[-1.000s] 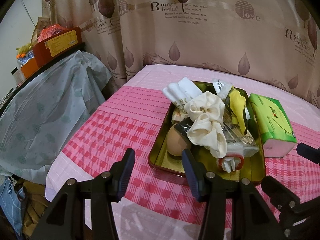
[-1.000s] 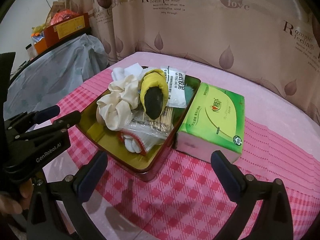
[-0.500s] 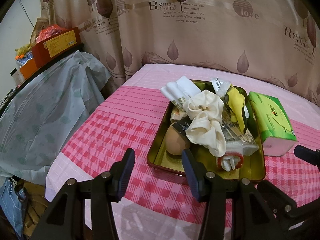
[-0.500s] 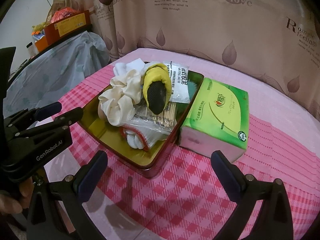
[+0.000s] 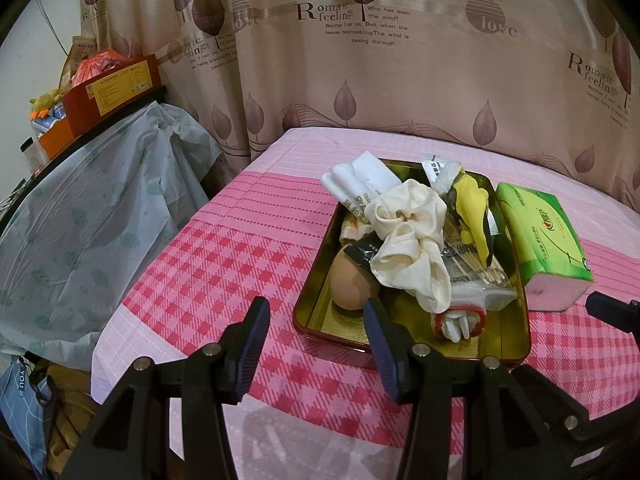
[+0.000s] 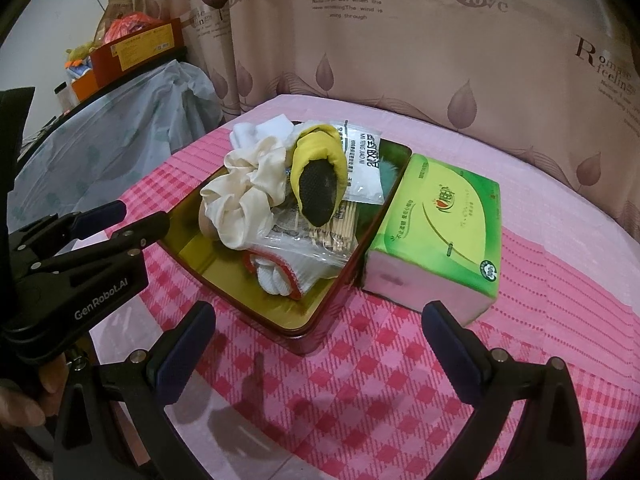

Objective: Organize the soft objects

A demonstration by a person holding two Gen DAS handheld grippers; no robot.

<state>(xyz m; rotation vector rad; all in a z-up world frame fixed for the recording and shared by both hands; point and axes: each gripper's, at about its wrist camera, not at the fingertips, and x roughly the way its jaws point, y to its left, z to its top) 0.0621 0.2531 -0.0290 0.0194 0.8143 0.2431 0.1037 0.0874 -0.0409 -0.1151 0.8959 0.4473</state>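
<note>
A gold tin tray (image 5: pixel 316 312) (image 6: pixel 320 320) on the pink checked tablecloth holds a cream scrunchie (image 5: pixel 408 240) (image 6: pixel 240 204), a yellow and black sock (image 5: pixel 472 208) (image 6: pixel 320 176), white folded cloth (image 5: pixel 360 176), a brown egg (image 5: pixel 348 284), a toothpick packet (image 6: pixel 336 232) and a white red-rimmed glove (image 5: pixel 456 322) (image 6: pixel 276 276). My left gripper (image 5: pixel 316 336) (image 6: pixel 142 216) hovers open at the tray's near left corner, nothing between its fingers. My right gripper (image 6: pixel 320 340) stands wide open in front of the tray and the tissue pack, also holding nothing.
A green tissue pack (image 5: pixel 540 236) (image 6: pixel 440 232) lies against the tray's right side. A printed curtain (image 5: pixel 360 60) hangs behind the table. Left of it stands a plastic-covered shelf (image 5: pixel 100 200) with boxes on top. A hand (image 6: pixel 20 400) grips the left gripper's handle.
</note>
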